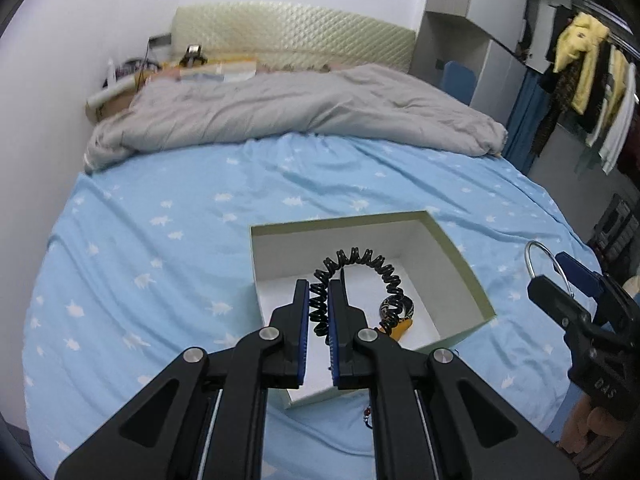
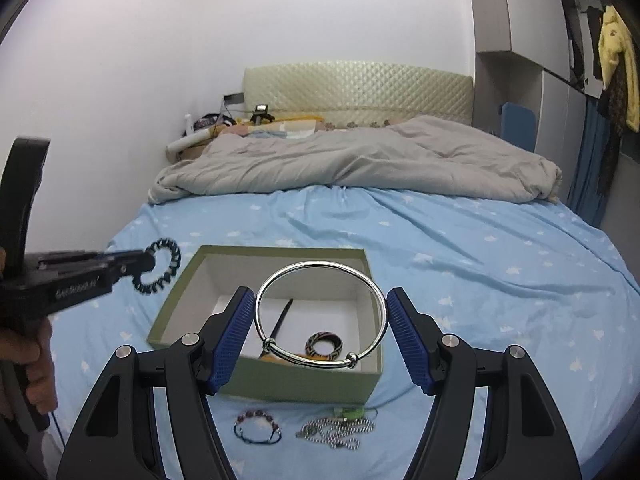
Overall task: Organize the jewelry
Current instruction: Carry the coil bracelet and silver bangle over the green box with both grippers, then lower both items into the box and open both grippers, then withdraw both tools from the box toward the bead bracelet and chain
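Two tools occupy the foreground, each carrying one item above the bed (image 2: 460, 240). Left tool (image 1: 319, 292): jaws together, clamped on a black coiled bracelet (image 1: 360, 264), which hangs in a loop in front of the box (image 1: 460, 264) in the left wrist view and, seen from the right wrist view, sits beside the box's left wall rather than over it. Right tool (image 2: 320, 320): jaws spread wide, with the blue pads pressing both sides of a silver bangle (image 2: 320, 316), held upright above the box opening. Inside the box lie a patterned ring-shaped bangle (image 2: 324, 345), a dark stick-like item (image 2: 282, 318) and something yellow, partly hidden. On the sheet just in front of the box remain a beaded bracelet (image 2: 257, 426) and a ball-chain necklace (image 2: 340, 432), with a small green item near it. Judgement: sorting is partway done; two items are in transit, at least two are still to be collected.
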